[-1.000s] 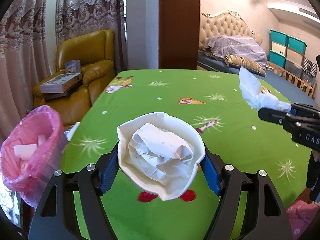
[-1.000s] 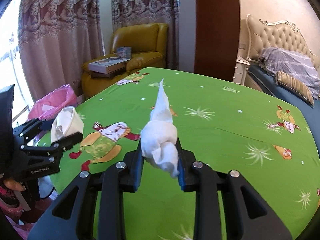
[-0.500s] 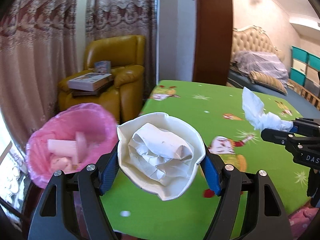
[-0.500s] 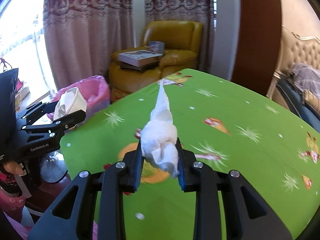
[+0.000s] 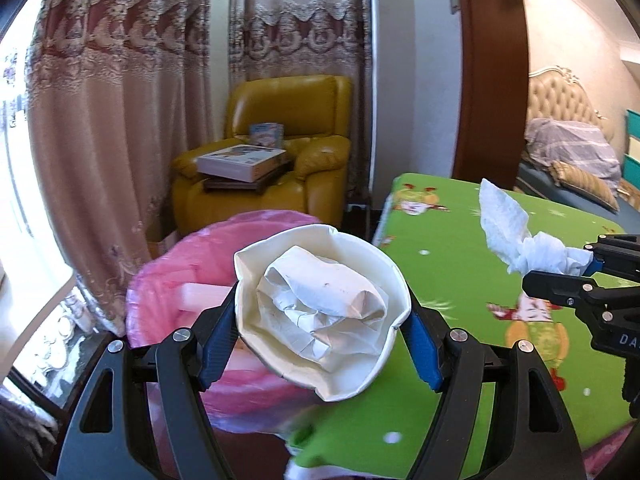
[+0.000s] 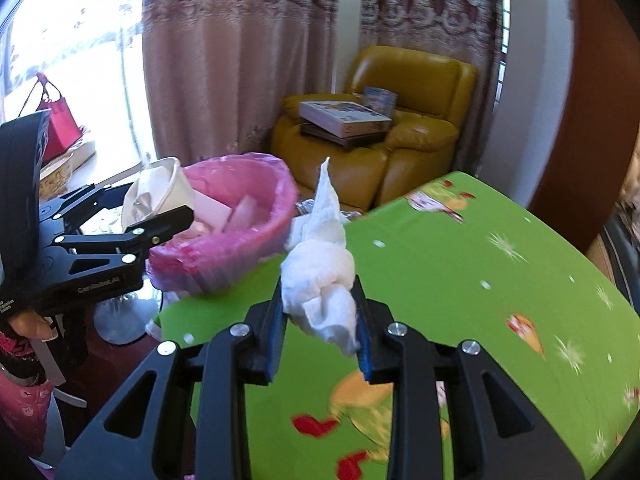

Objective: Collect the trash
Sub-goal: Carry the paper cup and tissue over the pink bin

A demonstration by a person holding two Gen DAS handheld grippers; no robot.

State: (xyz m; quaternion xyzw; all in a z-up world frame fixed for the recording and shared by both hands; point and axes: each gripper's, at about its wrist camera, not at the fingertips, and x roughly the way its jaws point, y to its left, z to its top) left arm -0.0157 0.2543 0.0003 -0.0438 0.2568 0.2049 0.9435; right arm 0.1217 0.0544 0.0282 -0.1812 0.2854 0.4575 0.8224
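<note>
Bright daylight floods through the window (image 6: 72,52), blown out; fisheye edges curve, table (image 6: 500,280) print smeared by blur

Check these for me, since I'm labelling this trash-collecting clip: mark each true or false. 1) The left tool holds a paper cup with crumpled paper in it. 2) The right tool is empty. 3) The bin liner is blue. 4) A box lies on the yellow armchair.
1) The left tool holds a paper cup with crumpled paper inside: true.
2) The right tool is empty: false, it grips a white tissue.
3) The bin liner is blue: false, it is pink.
4) A box lies on the yellow armchair: true.
</note>
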